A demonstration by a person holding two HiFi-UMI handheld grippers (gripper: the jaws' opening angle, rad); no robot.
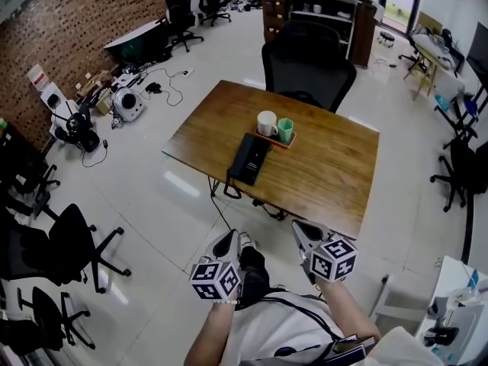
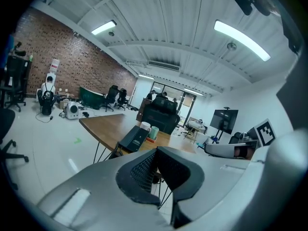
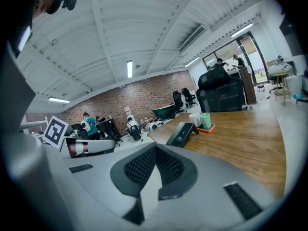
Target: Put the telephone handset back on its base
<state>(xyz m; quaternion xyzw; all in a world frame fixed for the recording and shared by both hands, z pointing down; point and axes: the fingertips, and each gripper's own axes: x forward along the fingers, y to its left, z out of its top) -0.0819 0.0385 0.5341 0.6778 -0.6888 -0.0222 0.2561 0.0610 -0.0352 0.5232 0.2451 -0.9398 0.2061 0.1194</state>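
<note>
Standing back from a wooden desk (image 1: 335, 178), a person holds the left gripper (image 1: 227, 240) and the right gripper (image 1: 302, 229) side by side over the pale floor; the left fingers (image 2: 139, 170) are clenched together with nothing between them; the right fingers (image 3: 139, 167) are likewise pressed shut and empty. The black telephone (image 1: 249, 158) lies on the desk well ahead of both sets of fingertips, roughly in line with the gap between the two grippers; it sits near the desk edge closest to the fingers, with a dark cord (image 1: 229, 185) looping off that edge. Whether the handset rests in its cradle is too small to tell. Just past the telephone, farther from the fingers, a white mug (image 1: 267, 123) and a green cup (image 1: 286, 130) stand touching on a small orange tray (image 1: 276, 141); beyond them, at the far side of the desk, is a black office chair (image 1: 309, 63).
</note>
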